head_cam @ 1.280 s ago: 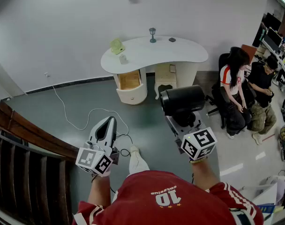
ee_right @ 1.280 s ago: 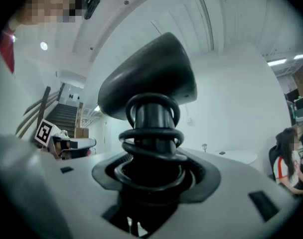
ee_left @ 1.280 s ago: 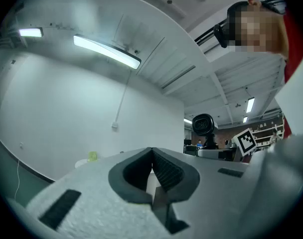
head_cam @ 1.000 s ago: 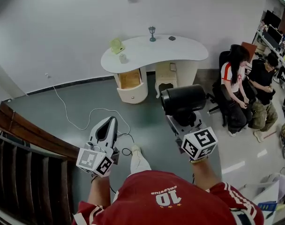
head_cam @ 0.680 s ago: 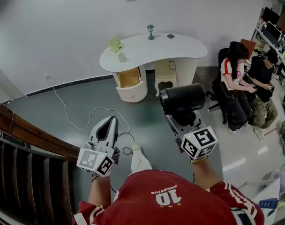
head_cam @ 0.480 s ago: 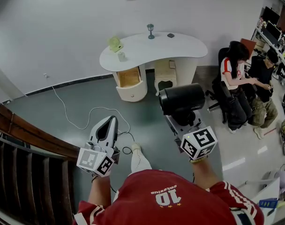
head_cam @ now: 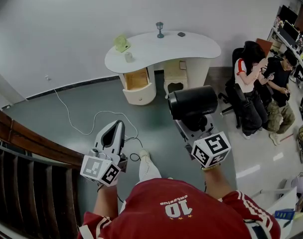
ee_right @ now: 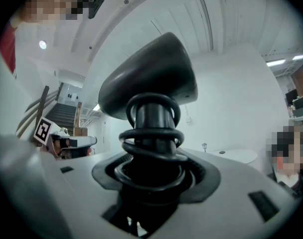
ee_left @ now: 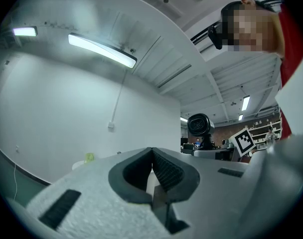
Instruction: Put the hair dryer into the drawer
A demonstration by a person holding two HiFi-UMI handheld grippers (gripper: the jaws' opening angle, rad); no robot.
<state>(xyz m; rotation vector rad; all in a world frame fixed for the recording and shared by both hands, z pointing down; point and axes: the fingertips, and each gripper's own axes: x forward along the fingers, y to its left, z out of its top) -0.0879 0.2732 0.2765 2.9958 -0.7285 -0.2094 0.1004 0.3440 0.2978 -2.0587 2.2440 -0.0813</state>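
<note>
Hair dryer stands upright in my right gripper, whose jaws pinch its handle. Black loops, probably its own cord, wind round that handle just above the pads. Its dark barrel lies crosswise over the jaws. My left gripper is empty, its jaws pressed together at the tips. Well ahead of both, the drawer of the white desk stands open, far from the dryer.
</note>
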